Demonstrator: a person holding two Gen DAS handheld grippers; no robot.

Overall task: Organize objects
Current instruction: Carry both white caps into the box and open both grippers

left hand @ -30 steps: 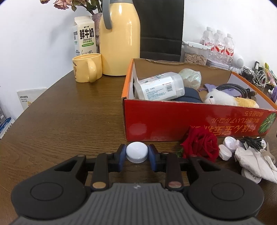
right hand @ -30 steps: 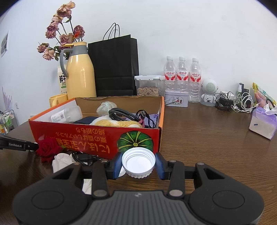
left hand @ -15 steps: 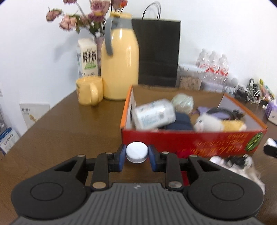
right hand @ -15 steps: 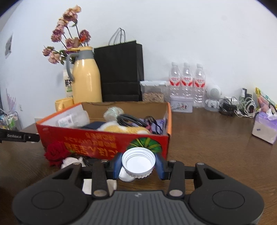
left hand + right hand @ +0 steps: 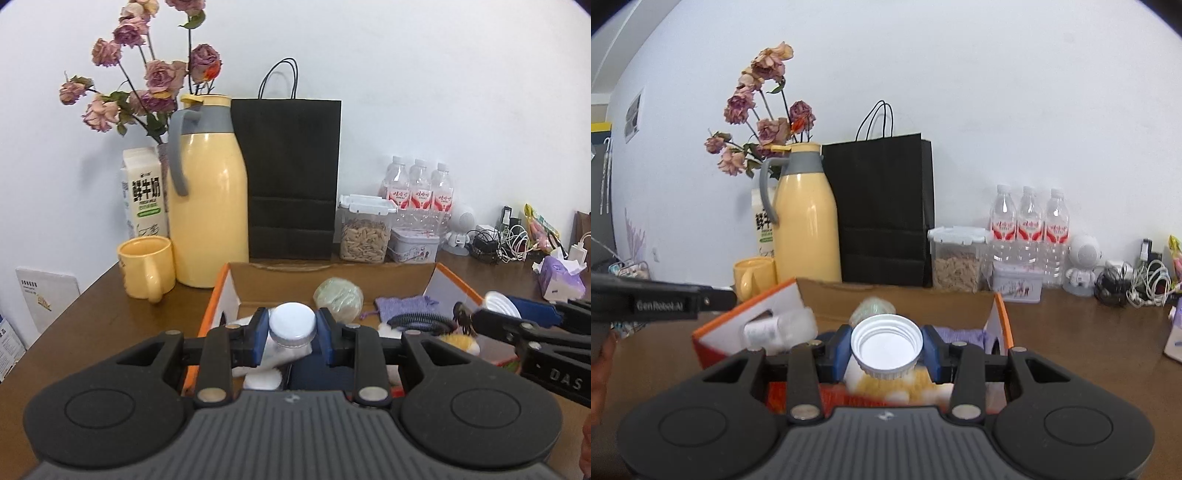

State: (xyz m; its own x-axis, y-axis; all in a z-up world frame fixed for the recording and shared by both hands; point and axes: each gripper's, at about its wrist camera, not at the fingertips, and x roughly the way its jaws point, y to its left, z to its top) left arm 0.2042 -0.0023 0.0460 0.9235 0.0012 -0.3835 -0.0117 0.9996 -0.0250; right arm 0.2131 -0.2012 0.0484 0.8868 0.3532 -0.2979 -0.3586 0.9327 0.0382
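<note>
Two handheld grippers hang above an open red-and-orange box [image 5: 218, 299] on a brown table [image 5: 96, 317], each clamping a white bottle cap. Left gripper [image 5: 292, 338] pinches a small cap [image 5: 292, 325], closed top toward the camera, between its blue pads [image 5: 260, 334]. Right gripper [image 5: 886, 350] grips a wider cap [image 5: 886, 345] with its hollow, threaded inside facing the lens; in the left wrist view it juts in from the right edge over the box's right wall. Inside the box lie a white bottle [image 5: 779, 326] on its side at the left, a pale green ball [image 5: 338, 297] toward the far wall, a purple pouch [image 5: 404, 306], a black corrugated hose [image 5: 417, 319] and a yellow-and-white plush toy [image 5: 886, 386] near the front. Beyond the box stand a yellow jug [image 5: 208, 218], a yellow mug [image 5: 146, 267], a milk carton [image 5: 144, 192], dried roses [image 5: 155, 74], a black bag [image 5: 293, 177], a seed jar [image 5: 364, 234], a tin [image 5: 415, 245] and three water bottles [image 5: 417, 188]. Cables [image 5: 506, 243] and a tissue pack [image 5: 559, 278] crowd the far right.
</note>
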